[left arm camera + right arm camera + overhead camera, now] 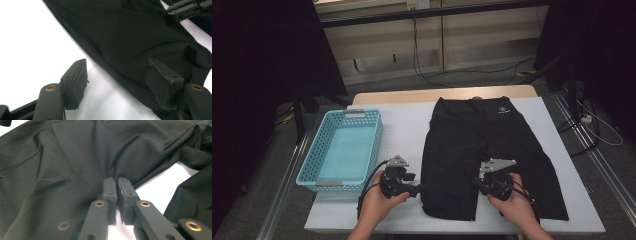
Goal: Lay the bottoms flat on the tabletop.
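I see a turquoise basket (343, 150) left of the black shorts (482, 150), apart | white table (404, 130), dark room, cables on the floor behind | my left gripper (120, 80) gapes wide over the shorts' outer edge | my right gripper (117, 188) pinches the inner leg edge, jaws together on fabric.
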`<action>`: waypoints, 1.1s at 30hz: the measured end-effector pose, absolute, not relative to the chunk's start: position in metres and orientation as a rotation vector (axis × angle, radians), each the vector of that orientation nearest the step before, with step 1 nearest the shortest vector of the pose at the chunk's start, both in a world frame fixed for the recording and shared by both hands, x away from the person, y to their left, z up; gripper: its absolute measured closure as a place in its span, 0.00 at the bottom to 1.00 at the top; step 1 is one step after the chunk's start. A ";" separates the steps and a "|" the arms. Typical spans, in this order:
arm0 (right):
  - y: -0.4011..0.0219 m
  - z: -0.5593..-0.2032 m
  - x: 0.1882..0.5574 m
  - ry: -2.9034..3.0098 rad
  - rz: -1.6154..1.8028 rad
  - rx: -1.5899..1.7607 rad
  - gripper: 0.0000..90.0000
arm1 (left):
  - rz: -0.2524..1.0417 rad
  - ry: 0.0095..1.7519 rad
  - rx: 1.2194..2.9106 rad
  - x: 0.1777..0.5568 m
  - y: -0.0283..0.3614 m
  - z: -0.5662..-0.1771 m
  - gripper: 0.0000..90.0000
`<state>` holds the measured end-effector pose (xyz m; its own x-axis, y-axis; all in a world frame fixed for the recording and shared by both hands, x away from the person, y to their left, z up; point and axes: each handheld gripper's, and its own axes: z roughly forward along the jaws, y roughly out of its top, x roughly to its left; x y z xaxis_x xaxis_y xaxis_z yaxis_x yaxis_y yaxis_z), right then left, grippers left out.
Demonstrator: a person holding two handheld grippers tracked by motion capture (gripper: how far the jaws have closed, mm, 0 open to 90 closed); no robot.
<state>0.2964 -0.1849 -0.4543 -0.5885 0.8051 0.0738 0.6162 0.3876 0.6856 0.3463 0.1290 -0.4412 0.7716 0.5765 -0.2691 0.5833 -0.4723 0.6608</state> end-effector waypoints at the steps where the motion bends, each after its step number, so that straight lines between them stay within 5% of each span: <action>1: -0.187 -0.454 0.297 2.378 1.007 1.260 0.98 | -0.011 0.857 2.186 0.346 0.129 -0.441 0.40; 12: -0.213 -0.450 0.290 2.340 1.032 1.287 0.96 | -0.032 0.856 2.194 0.343 0.125 -0.446 0.45; 22: -0.208 -0.446 0.288 2.295 1.039 1.258 0.65 | -0.016 0.843 2.215 0.341 0.117 -0.450 0.55; 31: -0.205 -0.442 0.290 2.264 1.072 1.224 0.56 | -0.088 0.847 2.245 0.340 0.114 -0.450 0.97; 33: -0.204 -0.442 0.290 2.265 1.069 1.223 0.55 | -0.105 0.856 2.246 0.341 0.115 -0.449 0.99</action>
